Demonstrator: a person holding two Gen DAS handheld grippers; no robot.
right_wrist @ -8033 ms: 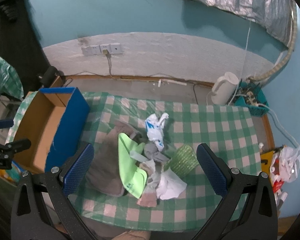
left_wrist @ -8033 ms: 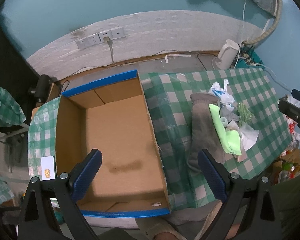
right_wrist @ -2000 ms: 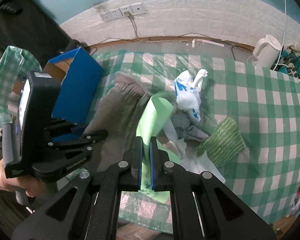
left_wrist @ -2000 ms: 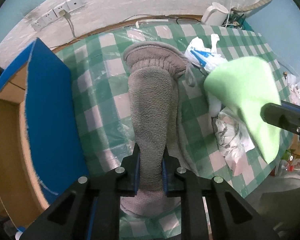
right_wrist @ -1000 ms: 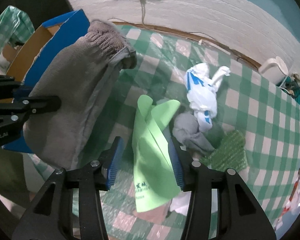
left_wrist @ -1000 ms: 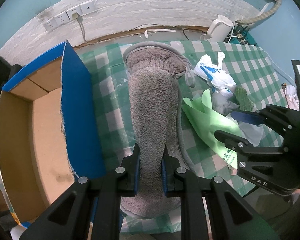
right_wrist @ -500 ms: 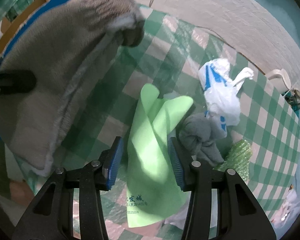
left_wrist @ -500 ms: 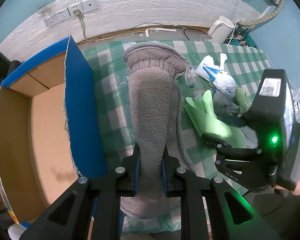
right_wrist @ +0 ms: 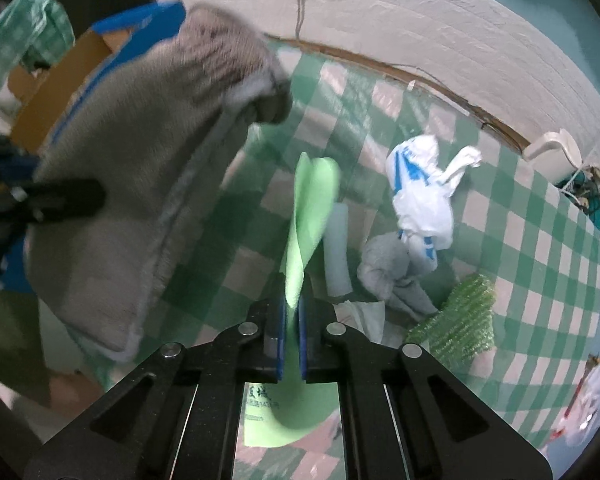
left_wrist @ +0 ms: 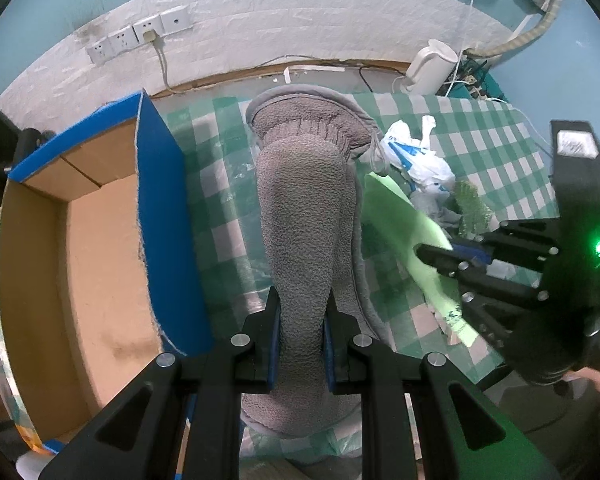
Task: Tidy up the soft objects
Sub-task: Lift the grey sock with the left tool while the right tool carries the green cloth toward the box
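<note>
We clamp our left claw [left_wrist: 300, 316] on the towel [left_wrist: 306, 216], right claw [right_wrist: 292, 320] on the cloth [right_wrist: 310, 200], beside the box [left_wrist: 100, 240]; next, likely drop both in.

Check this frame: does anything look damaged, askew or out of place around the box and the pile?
Slightly. The cardboard box has a frayed, ragged top edge on its blue wall facing the table. A white kettle sits on the floor by the wall, among cables. Otherwise the jumbled pile on the checked tablecloth just looks unsorted.
</note>
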